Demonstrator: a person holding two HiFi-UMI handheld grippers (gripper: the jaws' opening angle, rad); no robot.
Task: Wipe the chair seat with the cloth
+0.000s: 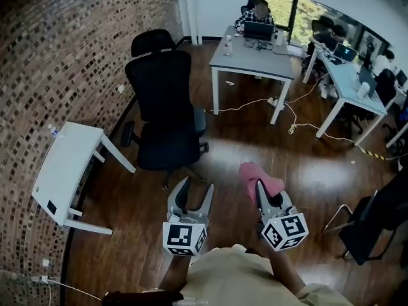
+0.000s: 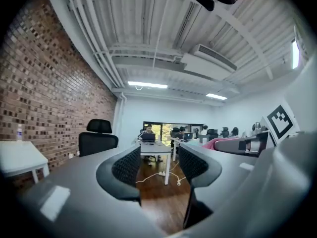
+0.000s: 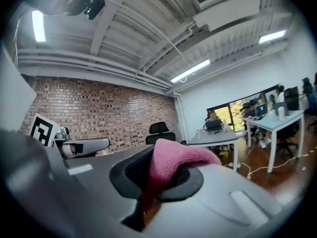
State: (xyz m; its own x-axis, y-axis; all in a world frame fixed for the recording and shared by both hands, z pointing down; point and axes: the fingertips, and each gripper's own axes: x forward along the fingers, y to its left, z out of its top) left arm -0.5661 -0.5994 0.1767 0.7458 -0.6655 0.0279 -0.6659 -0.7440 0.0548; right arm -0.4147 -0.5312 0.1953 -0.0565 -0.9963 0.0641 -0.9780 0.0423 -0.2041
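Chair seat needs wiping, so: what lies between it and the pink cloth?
Only bare wooden floor separates cloth and chair seat, per the head view.

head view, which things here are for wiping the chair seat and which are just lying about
For the job: black office chair, pink cloth, right tool gripping it.
Lying about: white side table, grey desk, laptop.

chair (image 1: 164, 116): black
cloth (image 1: 258, 176): pink
wall (image 1: 57, 50): red-brown brick, pale mortar grid
floor (image 1: 255, 152): glossy dark brown wood
near counter (image 1: 64, 167): white
far counter (image 1: 252, 61): grey top, white legs
cubes (image 1: 185, 238): white, black square markers
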